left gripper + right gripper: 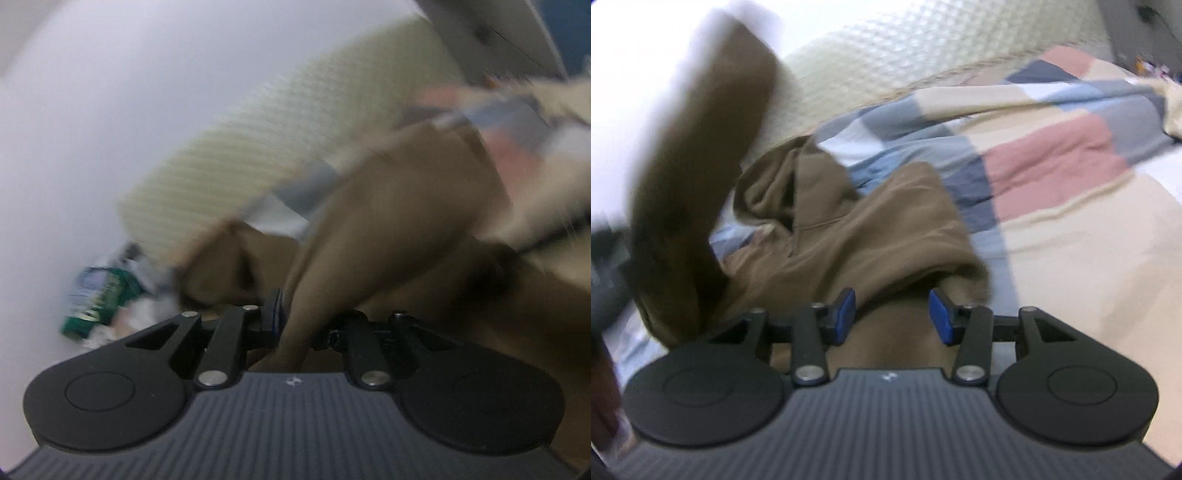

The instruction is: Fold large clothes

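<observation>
Loads of open bedspread is seen on the right side of the bed's checked patchwork quilt (1052, 155), with a cream waffle-textured headboard (886, 55) along the far edge. The brown hooded sweatshirt (849, 229) is bunched on the quilt. Fabric is pinched tight in the left gripper (291, 325) jaws. The right gripper (892, 314) jaws are spread partway, cloth between them, seemingly not squeezed.

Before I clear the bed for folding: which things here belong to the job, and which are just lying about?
Job:
brown hoodie
left gripper, jaws pinching the hoodie
right gripper, jaws apart around a fold

Lying about:
patchwork quilt
cream blanket
green packet
</observation>
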{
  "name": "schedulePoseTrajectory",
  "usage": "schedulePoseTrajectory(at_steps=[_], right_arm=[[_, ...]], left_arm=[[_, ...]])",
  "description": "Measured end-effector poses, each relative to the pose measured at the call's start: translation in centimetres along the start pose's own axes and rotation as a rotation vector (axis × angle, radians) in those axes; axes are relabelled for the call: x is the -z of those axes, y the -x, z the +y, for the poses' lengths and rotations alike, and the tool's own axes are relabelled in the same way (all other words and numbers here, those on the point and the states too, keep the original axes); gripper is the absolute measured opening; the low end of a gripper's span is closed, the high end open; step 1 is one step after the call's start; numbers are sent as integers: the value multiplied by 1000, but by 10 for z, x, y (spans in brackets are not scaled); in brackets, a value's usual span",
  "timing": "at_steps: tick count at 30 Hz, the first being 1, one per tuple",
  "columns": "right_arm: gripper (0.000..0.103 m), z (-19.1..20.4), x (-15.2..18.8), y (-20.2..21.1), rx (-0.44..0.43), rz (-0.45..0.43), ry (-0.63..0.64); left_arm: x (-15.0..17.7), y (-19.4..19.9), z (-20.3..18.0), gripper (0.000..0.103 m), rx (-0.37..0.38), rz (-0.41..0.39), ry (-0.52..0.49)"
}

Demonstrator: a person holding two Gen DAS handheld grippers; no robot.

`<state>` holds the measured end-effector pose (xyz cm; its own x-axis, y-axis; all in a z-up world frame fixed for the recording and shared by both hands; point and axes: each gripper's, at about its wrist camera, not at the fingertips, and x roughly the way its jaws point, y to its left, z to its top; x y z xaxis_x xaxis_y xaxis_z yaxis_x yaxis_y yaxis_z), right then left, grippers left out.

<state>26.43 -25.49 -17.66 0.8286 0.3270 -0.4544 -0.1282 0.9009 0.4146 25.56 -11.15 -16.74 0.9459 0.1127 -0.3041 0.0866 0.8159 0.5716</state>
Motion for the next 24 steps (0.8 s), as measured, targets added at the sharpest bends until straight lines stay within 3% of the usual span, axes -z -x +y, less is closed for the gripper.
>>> schedulePoseTrajectory(at_steps=[4,9,12,15,17,19,22,24], right_arm=[[48,-24,0,-2,34,31,-86],[48,-32,-2,2,57,24,-117],[48,-38,-6,9,68,-6,-148],[49,-45,-9,12,57,-27,-181],[59,-48,-11,15,40,-45,-207],[66,-45,-12,19,21,-56,-224],[75,-38,-12,21,-9,-64,-223],[75,-33,-11,21,-26,-58,-225]], left_arm=[[24,-7,-31,16,57,94,-4],[45,-11,-8,19,161,159,79],[58,0,17,29,265,207,163],[67,16,37,40,351,248,275],[73,26,58,55,435,261,378],[81,43,76,61,508,251,476],[94,61,102,70,544,240,610],[106,61,122,70,550,237,715]])
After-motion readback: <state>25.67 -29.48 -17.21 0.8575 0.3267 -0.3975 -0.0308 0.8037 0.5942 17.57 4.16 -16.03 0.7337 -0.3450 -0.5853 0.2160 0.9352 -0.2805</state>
